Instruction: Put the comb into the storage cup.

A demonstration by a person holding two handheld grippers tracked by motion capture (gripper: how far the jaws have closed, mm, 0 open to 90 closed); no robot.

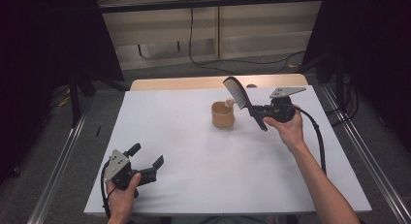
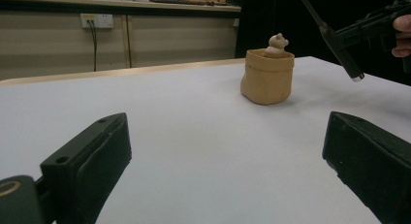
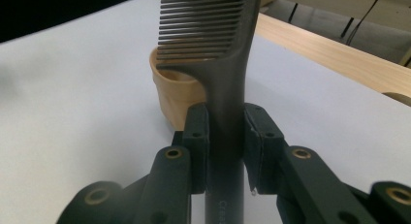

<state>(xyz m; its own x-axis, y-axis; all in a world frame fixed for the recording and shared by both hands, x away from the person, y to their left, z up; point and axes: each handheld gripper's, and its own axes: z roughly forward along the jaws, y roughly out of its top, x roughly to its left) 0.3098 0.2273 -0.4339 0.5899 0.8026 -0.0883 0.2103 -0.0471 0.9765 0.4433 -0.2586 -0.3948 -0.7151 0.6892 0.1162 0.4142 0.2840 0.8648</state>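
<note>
Currently the right gripper (image 1: 258, 111) is clamped on the handle of a dark comb (image 3: 224, 64), pads pressing either side, with the toothed end raised above the tan pot (image 1: 223, 114) that sits toward the far edge of the white table (image 1: 194, 156), right of its middle. A small bear figure (image 2: 277, 43) pokes from the pot's mouth. The left gripper (image 1: 145, 161) hovers with jaws wide and nothing between them, near the table's front left corner. Risks, as I judge them: the grip sits low on a long handle, so the comb may pivot between the pads; the pot looks soft-walled and light, so a tilted entry could catch the rim or the bear and tip or shove it, as the left gripper is too far off to steady it.
</note>
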